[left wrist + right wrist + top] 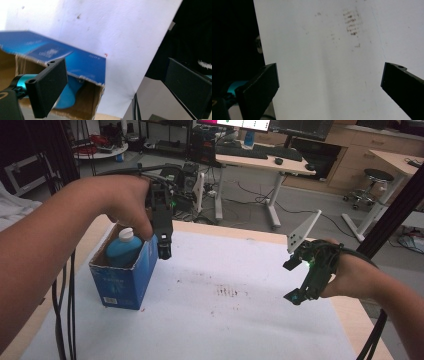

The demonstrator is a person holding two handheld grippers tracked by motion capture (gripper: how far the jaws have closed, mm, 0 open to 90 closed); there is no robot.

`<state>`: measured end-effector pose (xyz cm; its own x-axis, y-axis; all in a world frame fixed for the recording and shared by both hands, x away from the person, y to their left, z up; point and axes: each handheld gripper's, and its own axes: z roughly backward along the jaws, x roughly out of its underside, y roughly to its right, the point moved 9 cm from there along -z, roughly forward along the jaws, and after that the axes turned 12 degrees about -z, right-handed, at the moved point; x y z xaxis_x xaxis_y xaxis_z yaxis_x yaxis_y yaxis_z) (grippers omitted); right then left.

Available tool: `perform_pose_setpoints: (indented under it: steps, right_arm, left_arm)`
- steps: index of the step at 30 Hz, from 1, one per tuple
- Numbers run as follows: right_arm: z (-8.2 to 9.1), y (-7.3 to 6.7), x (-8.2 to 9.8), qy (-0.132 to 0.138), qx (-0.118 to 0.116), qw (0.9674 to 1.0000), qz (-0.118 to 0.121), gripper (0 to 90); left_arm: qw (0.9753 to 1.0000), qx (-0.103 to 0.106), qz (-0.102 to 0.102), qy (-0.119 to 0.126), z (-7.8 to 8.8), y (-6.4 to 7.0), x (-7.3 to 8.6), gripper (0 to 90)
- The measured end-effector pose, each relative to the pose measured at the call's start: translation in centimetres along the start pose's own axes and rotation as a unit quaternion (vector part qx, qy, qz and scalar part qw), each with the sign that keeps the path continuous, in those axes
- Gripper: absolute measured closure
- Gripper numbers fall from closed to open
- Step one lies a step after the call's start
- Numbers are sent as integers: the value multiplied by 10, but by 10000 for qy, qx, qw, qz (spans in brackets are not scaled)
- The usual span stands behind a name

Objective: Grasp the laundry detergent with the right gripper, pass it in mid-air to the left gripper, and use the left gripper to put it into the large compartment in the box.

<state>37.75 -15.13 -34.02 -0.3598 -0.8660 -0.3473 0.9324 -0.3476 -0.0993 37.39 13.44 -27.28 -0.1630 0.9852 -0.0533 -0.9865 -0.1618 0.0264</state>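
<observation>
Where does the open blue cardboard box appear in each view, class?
High view: blue cardboard box at left of the table, a blue bottle inside.
Left gripper view: lower left, behind the left jaw.
Right gripper view: I cannot find it.
Shared landmark: the stained white table sheet.

Bottle (123,249) lower half hidden in box (120,287), box label too blurry to read, cut off at left in left claw view.

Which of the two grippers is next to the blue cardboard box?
The left gripper, hanging jaws-down, open and empty, by the blue cardboard box holding a blue bottle. The right gripper hovers apart over the white sheet.
</observation>
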Motion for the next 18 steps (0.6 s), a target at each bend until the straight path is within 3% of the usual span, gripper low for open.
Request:
perform_pose_setpoints:
  steps: [2, 5, 6, 8, 13, 18]
  right_arm:
    - [7, -1, 1, -220, 100, 9997, 107, 9]
    - [11, -2, 3, -421, 184, 9989, 123, 9]
    - [15, -1, 5, -647, 292, 9974, 155, 9]
    - [20, -2, 5, -786, 349, 9961, 178, 9]
    - [35, -3, 2, -860, 401, 9951, 276, 9]
    - [49, -2, 1, -1086, 510, 9919, 425, 9]
  left_arm:
    - [9998, 43, -197, -8, -2, 4, -7, 52]
    - [9996, 54, -287, -19, -3, 7, -13, 28]
    - [9991, 56, -432, -6, -4, 10, -19, 28]
    - [9986, 12, -533, -6, -5, 11, -26, 16]
    - [9967, 106, -807, -43, -7, 21, -41, 16]
    - [9946, 215, -1013, -74, -5, 30, -51, 16]
